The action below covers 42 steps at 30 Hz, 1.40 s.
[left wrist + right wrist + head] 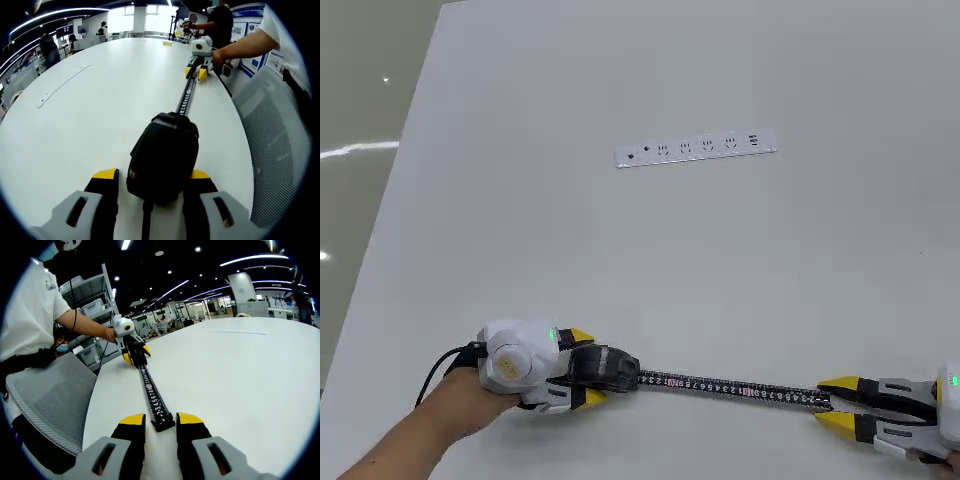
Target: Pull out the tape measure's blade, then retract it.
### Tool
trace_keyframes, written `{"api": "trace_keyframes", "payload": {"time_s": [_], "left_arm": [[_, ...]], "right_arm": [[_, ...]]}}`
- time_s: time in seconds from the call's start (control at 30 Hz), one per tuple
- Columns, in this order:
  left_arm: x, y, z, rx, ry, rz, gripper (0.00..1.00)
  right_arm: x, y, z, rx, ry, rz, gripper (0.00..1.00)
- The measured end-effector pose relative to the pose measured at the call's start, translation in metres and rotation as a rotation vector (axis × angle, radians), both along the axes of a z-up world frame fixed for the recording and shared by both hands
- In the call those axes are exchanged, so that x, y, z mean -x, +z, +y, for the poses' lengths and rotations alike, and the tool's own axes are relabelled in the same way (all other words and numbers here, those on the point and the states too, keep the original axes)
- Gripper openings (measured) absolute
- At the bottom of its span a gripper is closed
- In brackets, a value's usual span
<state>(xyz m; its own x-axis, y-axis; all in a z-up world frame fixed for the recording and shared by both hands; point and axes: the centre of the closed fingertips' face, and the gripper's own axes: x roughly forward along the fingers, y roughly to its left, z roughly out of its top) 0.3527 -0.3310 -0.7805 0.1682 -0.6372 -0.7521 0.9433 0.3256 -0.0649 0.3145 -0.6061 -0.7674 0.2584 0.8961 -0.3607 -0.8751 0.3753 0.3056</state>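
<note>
Left gripper (152,175) clamps tape measure (165,145); right gripper (161,419) pinches blade (150,387) (at its tip).

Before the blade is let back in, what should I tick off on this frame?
1. The left hand-held gripper is shut on the tape measure, one jaw on each side: ok.
2. The right hand-held gripper is shut on the end of the blade: ok.
3. The blade runs straight between the two grippers, low over the table, with no kink: ok.
4. The way back is free; the power strip lies well away from the blade: ok.
5. The blade lock is released: cannot tell.
</note>
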Motion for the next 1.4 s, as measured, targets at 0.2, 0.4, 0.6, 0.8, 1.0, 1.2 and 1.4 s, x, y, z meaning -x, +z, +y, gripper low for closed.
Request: {"api": "trace_keyframes", "payload": {"time_s": [0.2,0.4,0.6,0.8,1.0,1.2,1.4], "left_arm": [[-0.001,0.000,0.001,-0.005,0.014,0.005,0.55],[-0.004,0.002,-0.001,0.009,0.041,0.005,0.62],[-0.003,0.004,-0.001,0.015,0.049,0.009,0.63],[-0.003,0.006,-0.002,0.020,0.051,0.006,0.63],[-0.002,0.010,-0.003,0.017,0.062,-0.005,0.62],[-0.001,0.013,-0.002,0.032,0.102,-0.015,0.62],[-0.001,0.017,0.002,0.056,0.163,-0.020,0.63]], "right_arm": [[0.002,0.001,-0.001,-0.007,-0.012,0.016,0.28],[0.001,0.002,-0.001,-0.012,-0.030,0.025,0.31],[0.001,0.003,0.000,-0.013,-0.029,0.028,0.32],[0.002,0.006,0.002,-0.011,-0.033,0.023,0.32],[0.003,0.009,0.004,0.001,-0.052,0.001,0.32],[0.004,0.010,0.008,0.015,-0.081,-0.008,0.35],[0.004,0.014,0.008,0.017,-0.128,-0.007,0.36]]}}
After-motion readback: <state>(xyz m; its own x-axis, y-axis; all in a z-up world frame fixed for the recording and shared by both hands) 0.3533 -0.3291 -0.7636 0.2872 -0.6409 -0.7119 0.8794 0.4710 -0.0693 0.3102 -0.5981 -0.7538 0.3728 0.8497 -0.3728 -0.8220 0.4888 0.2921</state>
